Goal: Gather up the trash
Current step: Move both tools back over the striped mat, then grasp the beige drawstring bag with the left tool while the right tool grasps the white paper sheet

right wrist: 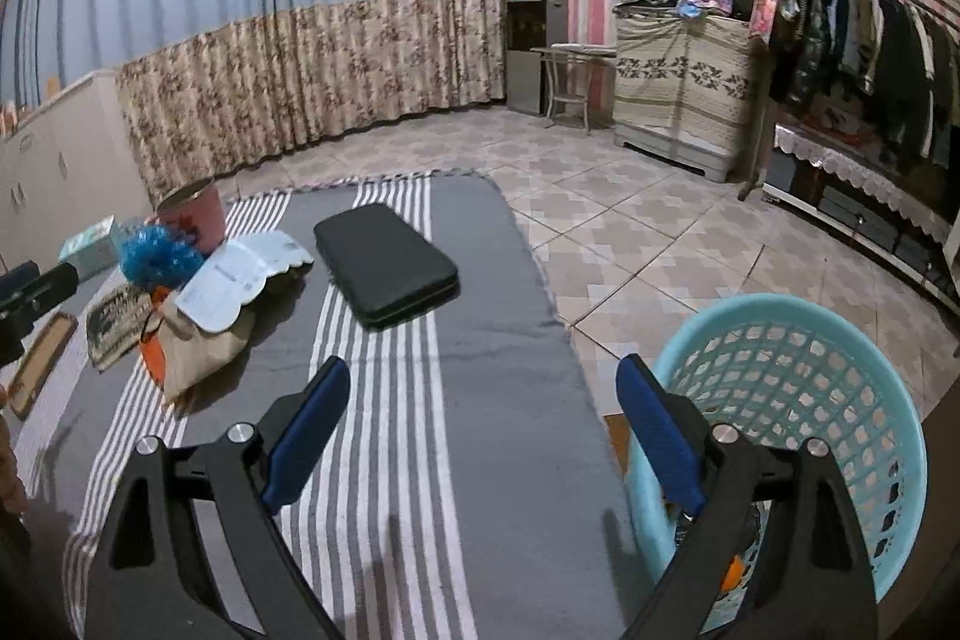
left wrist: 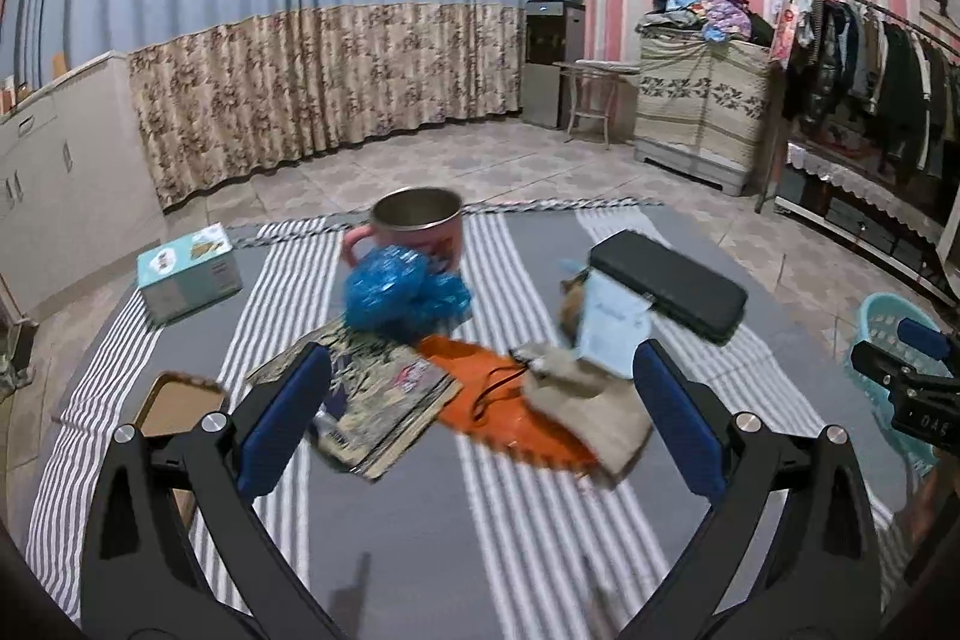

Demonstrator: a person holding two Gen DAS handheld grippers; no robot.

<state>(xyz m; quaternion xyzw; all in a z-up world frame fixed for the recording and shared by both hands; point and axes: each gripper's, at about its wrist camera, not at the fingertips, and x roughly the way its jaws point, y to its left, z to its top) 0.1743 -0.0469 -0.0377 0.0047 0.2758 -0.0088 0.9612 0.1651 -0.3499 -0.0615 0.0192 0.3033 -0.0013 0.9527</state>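
You are approaching the litter pile on the grey-and-white striped mat (left wrist: 492, 520) with both tools empty. The left gripper (left wrist: 480, 418) is standing wide, nothing between its blue pads; ahead of it are lying the printed foil wrapper (left wrist: 384, 400), the flat orange plastic bag (left wrist: 510, 412), the crumpled tan paper bag (left wrist: 588, 400), the crinkled blue plastic wad (left wrist: 402, 289) and the white paper leaflet (left wrist: 612, 322). Pick one loose, raised item, such as the tan paper bag, and straddle an edge of it rather than pressing flat onto the mat. Avoid the pink metal mug (left wrist: 420, 226) and the black zipped case (left wrist: 672, 280); they are probably not trash. The right gripper (right wrist: 483, 427) is equally wide and empty, angled downward over bare mat, with the turquoise lattice plastic basket (right wrist: 840, 340) just beside its right finger, ready as the drop point.
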